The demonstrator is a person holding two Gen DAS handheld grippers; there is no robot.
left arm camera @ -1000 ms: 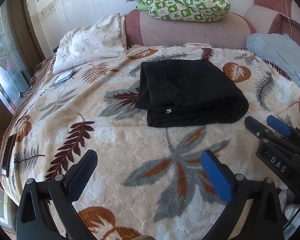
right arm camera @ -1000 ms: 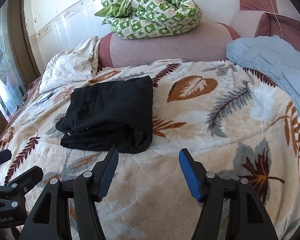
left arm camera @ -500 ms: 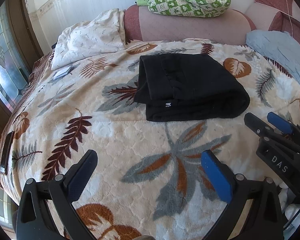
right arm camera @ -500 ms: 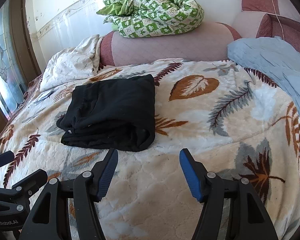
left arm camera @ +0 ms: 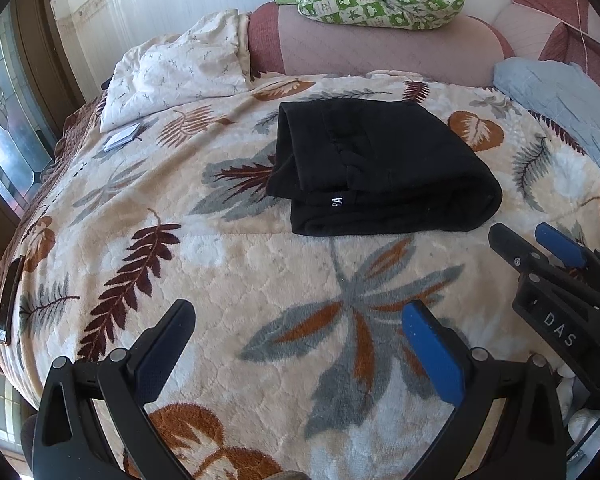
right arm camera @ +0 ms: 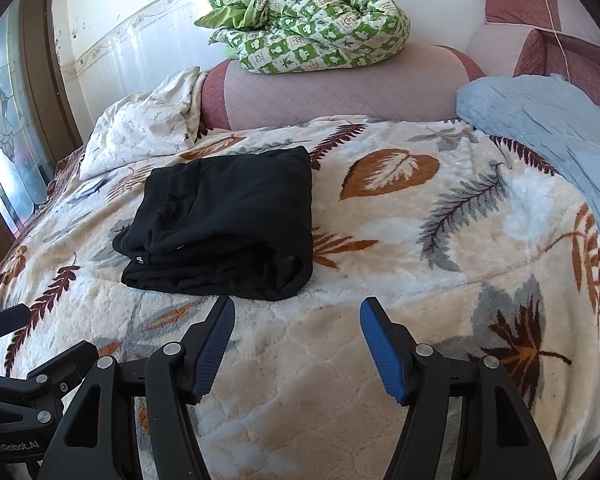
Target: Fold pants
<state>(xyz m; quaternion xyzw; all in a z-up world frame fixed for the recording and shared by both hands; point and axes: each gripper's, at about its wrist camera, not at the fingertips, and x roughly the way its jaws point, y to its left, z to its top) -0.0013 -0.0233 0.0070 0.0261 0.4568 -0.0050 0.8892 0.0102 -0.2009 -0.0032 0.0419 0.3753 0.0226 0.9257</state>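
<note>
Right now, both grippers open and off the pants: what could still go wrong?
1. The folded black pants show loose, uneven layers at the near-left corner; a nudge there could undo the fold.
2. The left gripper and right gripper sit close together; their fingers could collide if either swings inward.
3. The plush leaf blanket is soft; dragging fingers across it could shift the pants.

Leaf-print blanket [left arm camera: 228, 264] w/ white pillow [left arm camera: 180, 76], green quilt [right arm camera: 312, 20], blue blanket [right arm camera: 548, 120].
</note>
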